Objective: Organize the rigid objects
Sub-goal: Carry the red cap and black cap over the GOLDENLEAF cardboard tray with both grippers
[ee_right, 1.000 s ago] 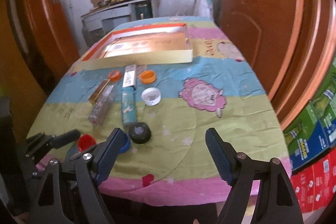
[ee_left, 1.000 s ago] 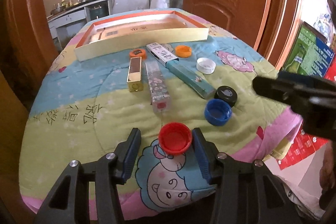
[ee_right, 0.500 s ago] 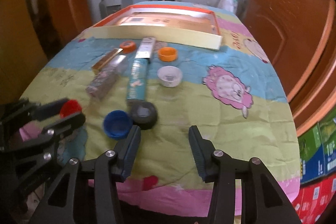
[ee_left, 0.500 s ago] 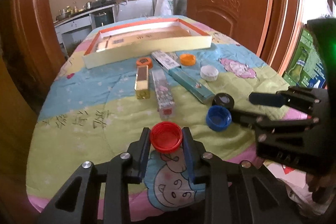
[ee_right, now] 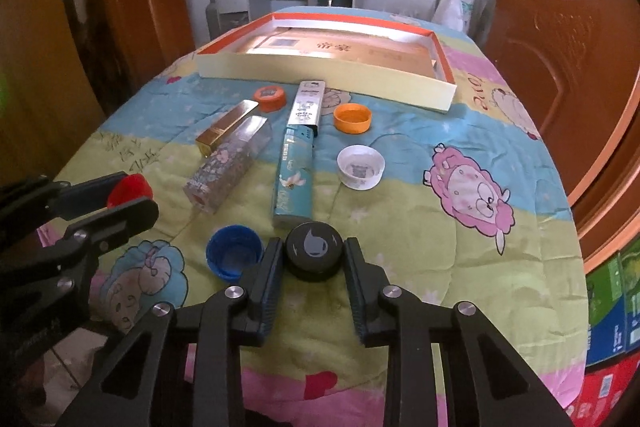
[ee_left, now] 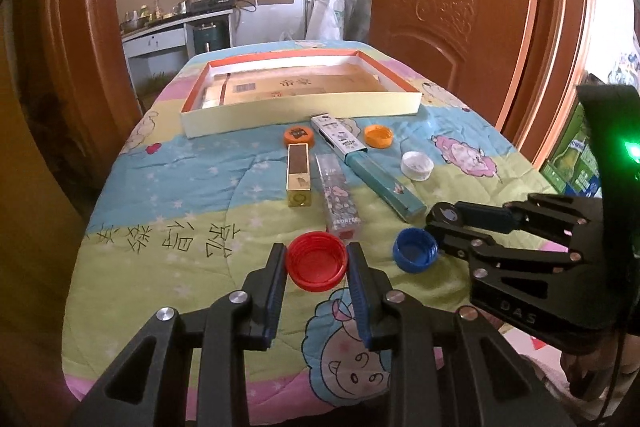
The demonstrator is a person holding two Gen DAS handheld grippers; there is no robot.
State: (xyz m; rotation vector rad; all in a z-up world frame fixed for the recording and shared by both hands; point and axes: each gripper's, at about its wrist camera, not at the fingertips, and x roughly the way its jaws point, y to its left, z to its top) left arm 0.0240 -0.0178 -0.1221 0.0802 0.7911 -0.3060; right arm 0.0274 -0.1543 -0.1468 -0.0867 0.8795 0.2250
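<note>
Left gripper (ee_left: 317, 261) jaws narrowed onto the round red plastic bottle cap (ee_left: 317, 260), pads tight on both sides, open side up, at the near edge of the cartoon-print quilted table cover (ee_left: 160, 187). Right gripper (ee_right: 314, 255) jaws have just been closing and now pinch the round black plastic cap with grey drop logo (ee_right: 314, 251). Round blue plastic cap (ee_right: 233, 251) lies loose at 9 o'clock of the black one, just beside it. Teal rectangular carton (ee_right: 293, 177) at 12 o'clock of the black cap. Shallow orange-rimmed cardboard tray (ee_left: 304, 111) at the table's far end.
</note>
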